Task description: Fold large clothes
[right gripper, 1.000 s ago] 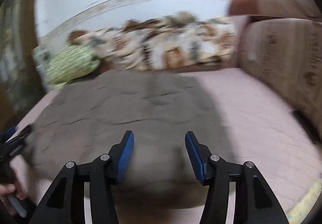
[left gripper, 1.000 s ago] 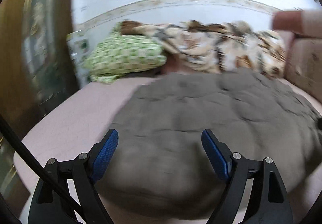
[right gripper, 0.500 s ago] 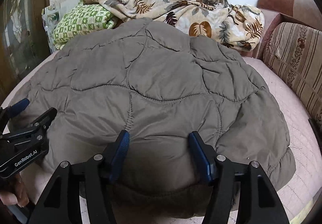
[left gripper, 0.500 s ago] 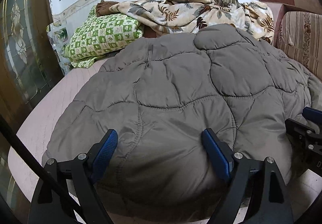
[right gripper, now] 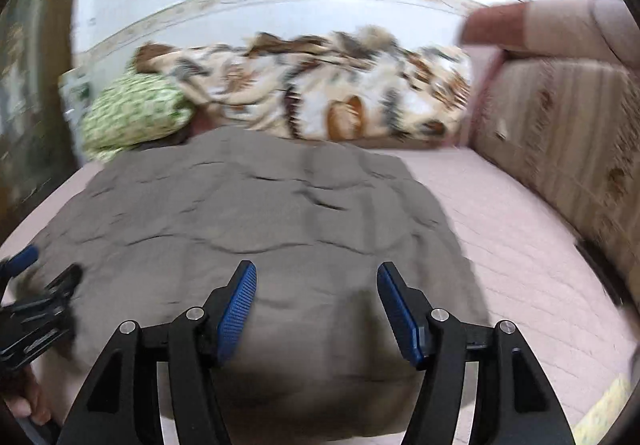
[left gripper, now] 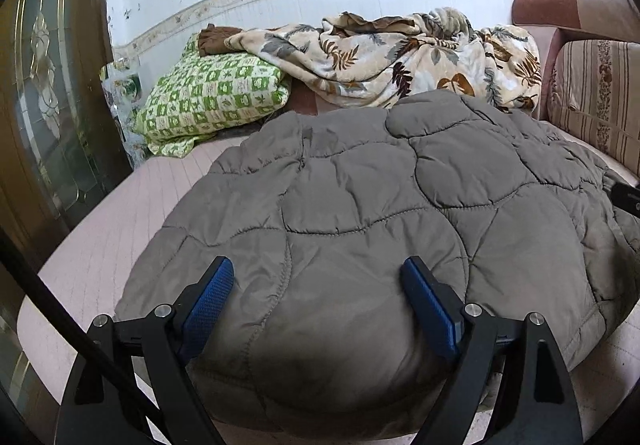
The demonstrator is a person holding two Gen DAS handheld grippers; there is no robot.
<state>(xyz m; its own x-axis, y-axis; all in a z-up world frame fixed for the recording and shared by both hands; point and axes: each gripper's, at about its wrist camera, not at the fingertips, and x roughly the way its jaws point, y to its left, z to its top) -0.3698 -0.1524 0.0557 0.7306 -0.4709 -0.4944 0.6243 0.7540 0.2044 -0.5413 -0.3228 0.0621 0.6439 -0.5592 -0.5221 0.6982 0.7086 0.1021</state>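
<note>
The bed (left gripper: 100,229), covered in a pale pink quilted sheet, filled both views, and the coat (left gripper: 360,205) lay across its middle, running from about 6 o'clock near the cameras up toward 12 o'clock. It was a large grey-brown padded garment, stitched into rounded puffy cells, bulky and slightly domed, with soft creases near its far edge. At 12 o'clock beyond it lay a leaf-print blanket (left gripper: 420,53), with a green checked pillow (left gripper: 212,101) at 10 o'clock and a striped sofa (left gripper: 596,97) at 2 o'clock.

The left tool (left gripper: 318,297) hovered over the coat's near left part, its blue pads spread wide and holding nothing. The right tool (right gripper: 316,299) hovered over the near right part, also spread and empty; its view was blurred, so finer detail could not be told.

The step in hand seemed to be taking hold of the near hem for a fold. To do it well, each tool should probably bite a thick layer of the padding near the outer corners, well apart, so the heavy fabric lifts evenly. A shallow pinch on the slick shell would likely slip.
</note>
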